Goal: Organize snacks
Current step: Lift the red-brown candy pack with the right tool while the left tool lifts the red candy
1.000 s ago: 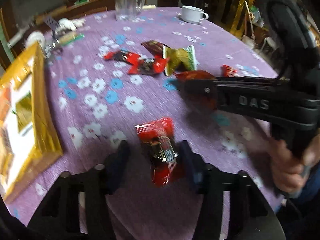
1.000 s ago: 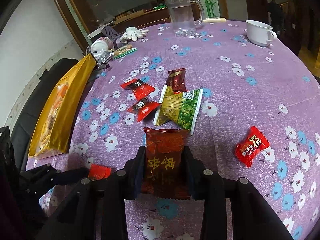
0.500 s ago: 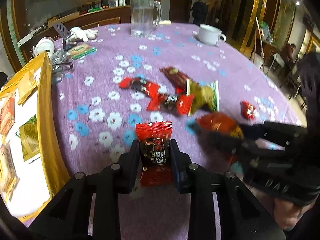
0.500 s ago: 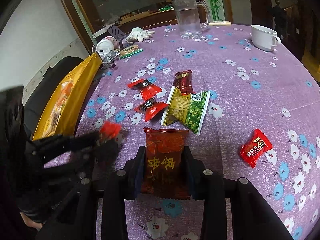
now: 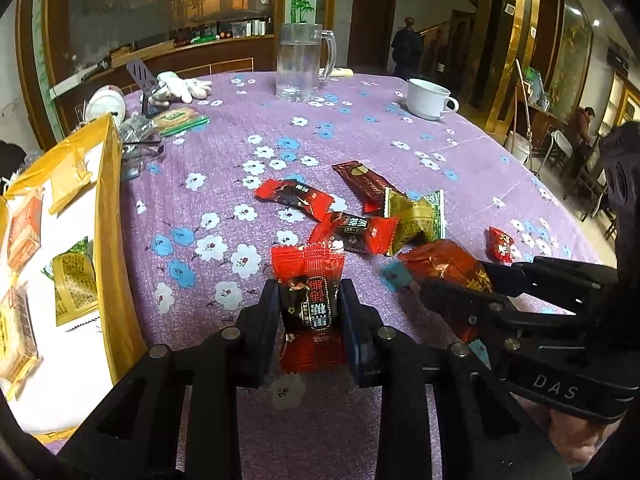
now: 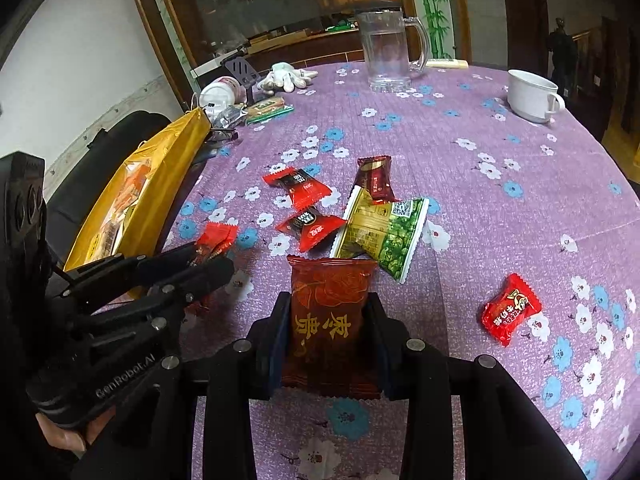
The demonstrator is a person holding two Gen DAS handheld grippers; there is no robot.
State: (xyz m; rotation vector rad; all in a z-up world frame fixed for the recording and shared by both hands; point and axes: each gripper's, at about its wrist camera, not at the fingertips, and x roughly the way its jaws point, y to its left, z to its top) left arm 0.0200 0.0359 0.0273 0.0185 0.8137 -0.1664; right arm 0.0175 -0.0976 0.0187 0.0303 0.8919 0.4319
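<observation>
My left gripper (image 5: 308, 300) is shut on a red and black candy packet (image 5: 310, 296), held above the purple flowered tablecloth (image 5: 224, 184). My right gripper (image 6: 326, 320) is shut on a dark red snack packet (image 6: 328, 312), also lifted. Each gripper shows in the other's view: the right one (image 5: 452, 284), the left one (image 6: 216, 256). Loose on the cloth lie two red candies (image 6: 298, 184) (image 6: 310, 226), a maroon packet (image 6: 374, 178), a green and gold packet (image 6: 380, 232) and a small red candy (image 6: 510, 308). An open gold box (image 5: 60, 248) with snacks lies at the left.
At the far side stand a glass mug (image 5: 302, 62) and a white cup (image 5: 428, 98). White gloves (image 5: 180, 86), a roll of tape (image 5: 104, 102), a green packet (image 5: 180, 118) and a dark phone stand (image 5: 142, 80) lie at the far left. A chair (image 6: 104, 164) stands behind the box.
My left gripper closed on the red and black candy and lifted it, swinging up and back. My right gripper kept its hold on the dark red packet and barely moved.
</observation>
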